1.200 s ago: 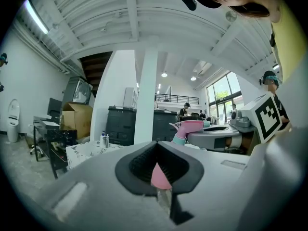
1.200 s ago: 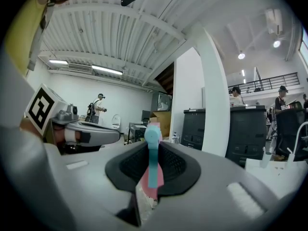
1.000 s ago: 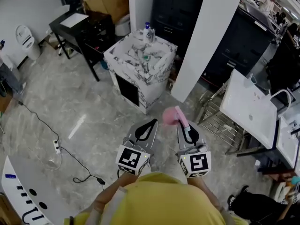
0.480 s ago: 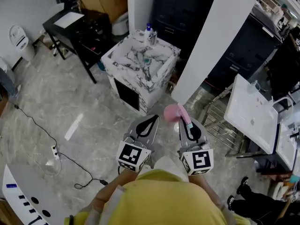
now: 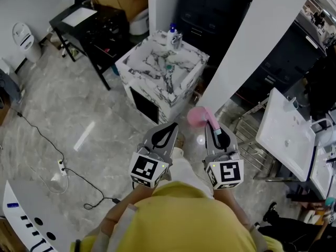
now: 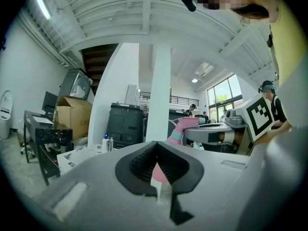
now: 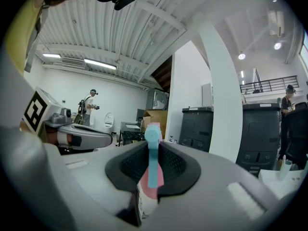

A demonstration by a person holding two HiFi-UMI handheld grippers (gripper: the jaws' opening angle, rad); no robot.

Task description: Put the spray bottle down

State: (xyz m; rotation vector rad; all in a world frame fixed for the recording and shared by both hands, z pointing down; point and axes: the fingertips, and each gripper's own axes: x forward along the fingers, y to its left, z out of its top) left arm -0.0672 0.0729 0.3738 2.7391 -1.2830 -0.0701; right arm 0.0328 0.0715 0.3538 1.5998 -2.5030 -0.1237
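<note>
A pink spray bottle (image 5: pixel 198 116) with a teal trigger (image 7: pixel 153 158) sticks out ahead of my right gripper (image 5: pixel 214 131), whose jaws are shut on it. In the right gripper view the bottle (image 7: pixel 148 184) stands upright between the dark pads. My left gripper (image 5: pixel 170 127) is held level beside it at the left, shut with nothing in it. In the left gripper view the pink bottle (image 6: pixel 185 129) shows past the closed jaws, to the right. Both grippers hang over the grey floor, short of the marble-patterned table (image 5: pixel 181 80).
Small bottles (image 5: pixel 174 36) stand at the marble table's far edge. A black desk (image 5: pixel 86 28) is at the back left and a white pillar (image 5: pixel 247 46) just right of the table. A wire rack (image 5: pixel 247 140) and white table (image 5: pixel 286 130) stand right. A cable (image 5: pixel 63 167) crosses the floor.
Both grippers have travelled forward together with the bottle. The marble table now lies closer in front of them.
</note>
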